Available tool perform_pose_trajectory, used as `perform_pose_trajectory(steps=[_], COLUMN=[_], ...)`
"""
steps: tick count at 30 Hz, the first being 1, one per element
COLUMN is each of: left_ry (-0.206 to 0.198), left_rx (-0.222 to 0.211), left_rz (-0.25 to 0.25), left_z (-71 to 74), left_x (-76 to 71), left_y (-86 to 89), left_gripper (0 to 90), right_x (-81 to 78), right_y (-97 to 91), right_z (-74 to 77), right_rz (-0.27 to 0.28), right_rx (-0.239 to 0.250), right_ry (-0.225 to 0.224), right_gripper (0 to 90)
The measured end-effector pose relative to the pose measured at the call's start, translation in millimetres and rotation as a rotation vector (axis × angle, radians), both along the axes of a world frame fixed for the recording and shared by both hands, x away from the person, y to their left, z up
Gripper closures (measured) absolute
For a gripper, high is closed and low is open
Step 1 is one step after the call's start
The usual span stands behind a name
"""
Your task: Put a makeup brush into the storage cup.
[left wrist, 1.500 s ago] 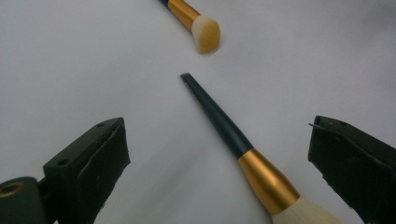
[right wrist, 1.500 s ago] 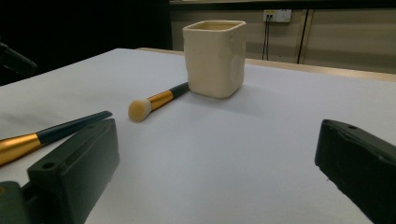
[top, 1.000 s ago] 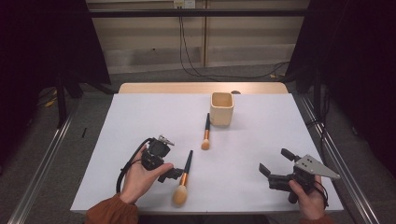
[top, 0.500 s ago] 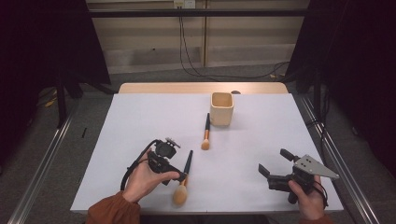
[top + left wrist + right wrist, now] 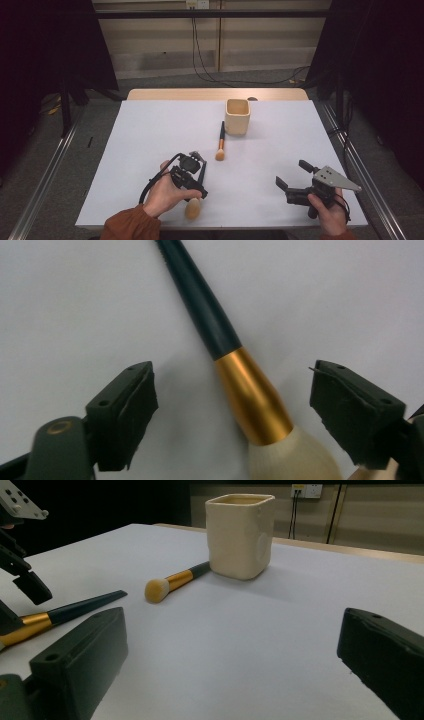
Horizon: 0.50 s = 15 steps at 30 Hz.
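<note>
A: Where is the big makeup brush with the dark handle, gold ferrule and cream bristles (image 5: 252,400)?

B: Flat on the white tabletop (image 5: 150,130), well in front of the cream square ceramic cup (image 5: 237,116), on its near-left side. The left hand-held gripper (image 5: 192,177) sits over it. The left gripper view shows what the high view hides: the ferrule lies between the jaws, which have just been closing, yet the pads stand clear of it.

A: And the right hand-held gripper (image 5: 295,177)?

B: Open and empty, near-right of the cup. Its own view shows a smaller brush of the same colours (image 5: 175,582), handle tip at the cup's base.
</note>
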State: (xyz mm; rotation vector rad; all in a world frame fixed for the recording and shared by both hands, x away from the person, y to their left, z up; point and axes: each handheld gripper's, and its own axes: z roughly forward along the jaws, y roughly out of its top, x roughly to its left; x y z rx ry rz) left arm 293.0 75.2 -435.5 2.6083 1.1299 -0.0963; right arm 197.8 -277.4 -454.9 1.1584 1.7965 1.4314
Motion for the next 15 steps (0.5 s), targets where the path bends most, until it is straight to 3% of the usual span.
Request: perform_pose_trajectory(steps=[9,12,13,15], left_ry=[0.089,0.091,0.109,0.113], left_rx=[0.007,0.010,-0.023,-0.013], left_rz=[0.026,0.031,0.053,0.049], left_z=[-7.3,-8.1,-7.7,-8.2], left_x=[2.2,2.2,2.6,2.7], left_y=[-4.2,-3.7,-2.7,-3.2], left_gripper=[33.5,37.7,42.3,44.6], right_x=[0.0,0.2,0.2,0.3], right_y=[0.8,1.3,1.4,1.5], right_z=[-0.4,-0.6,-0.7,-0.8], right_rz=[0.006,0.009,0.009,0.010], right_rx=[-0.001,-0.002,-0.002,-0.002], right_ry=[0.007,0.007,0.008,0.008], right_gripper=[0.0,0.0,0.0,0.0])
